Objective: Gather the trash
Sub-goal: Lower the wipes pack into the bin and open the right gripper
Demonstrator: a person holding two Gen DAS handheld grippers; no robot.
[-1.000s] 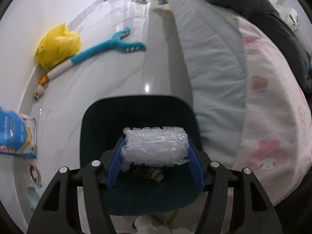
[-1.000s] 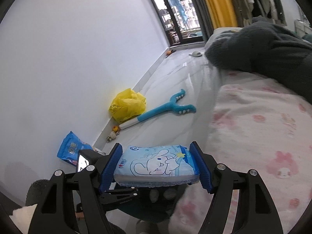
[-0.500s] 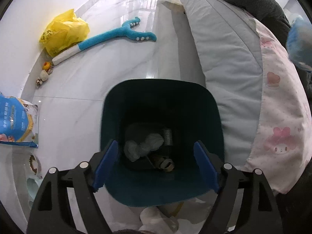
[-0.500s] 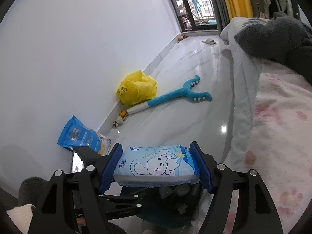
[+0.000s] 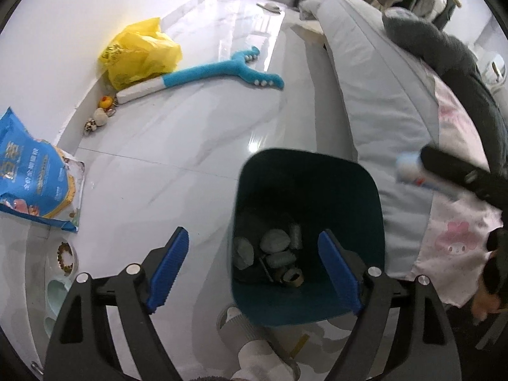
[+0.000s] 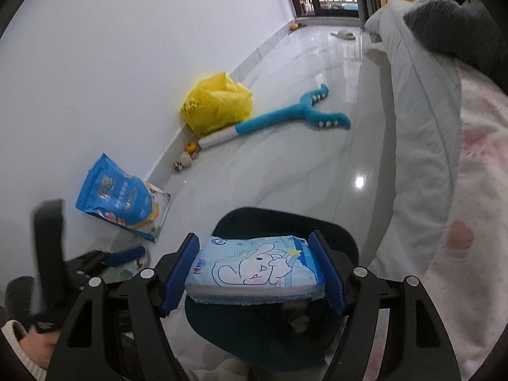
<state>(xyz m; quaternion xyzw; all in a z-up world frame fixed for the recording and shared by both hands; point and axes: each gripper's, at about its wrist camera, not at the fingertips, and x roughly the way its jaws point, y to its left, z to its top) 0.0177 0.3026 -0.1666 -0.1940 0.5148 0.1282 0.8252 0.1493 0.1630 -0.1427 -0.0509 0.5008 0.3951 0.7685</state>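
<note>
A glossy pale tiled floor (image 5: 177,146) is seen running toward a far window, with a white wall (image 6: 127,63) along one side and a bed (image 5: 374,101) along the other, covered by a grey quilt and a pink printed sheet (image 5: 457,241), with a dark fluffy blanket (image 5: 444,50) heaped on top. Against the wall a yellow plastic bag (image 5: 139,54) is slumped, and a long blue plush toy (image 5: 222,73) with a forked end is laid on the floor just beside it; a few small toys (image 5: 98,117) are scattered at the skirting nearby. A blue printed bag (image 5: 28,181) is propped further along the wall, near a bowl (image 5: 66,255). A dark teal bin (image 5: 304,190) is stood on the floor beside the bed, and crumpled wrappers and other scraps (image 5: 273,254) are seen lying at its bottom. The left gripper (image 5: 254,273) is held above the bin's near rim, its blue pads just having been opened wide, and nothing is held between them. The right gripper (image 6: 254,273) is clamped on a light blue tissue pack (image 6: 257,270) printed with a cartoon animal, squeezed at both ends by the pads and held over the bin's mouth. In the left wrist view the same pack (image 5: 409,168) is seen blurred over the edge of the bed, beside the bin.
</note>
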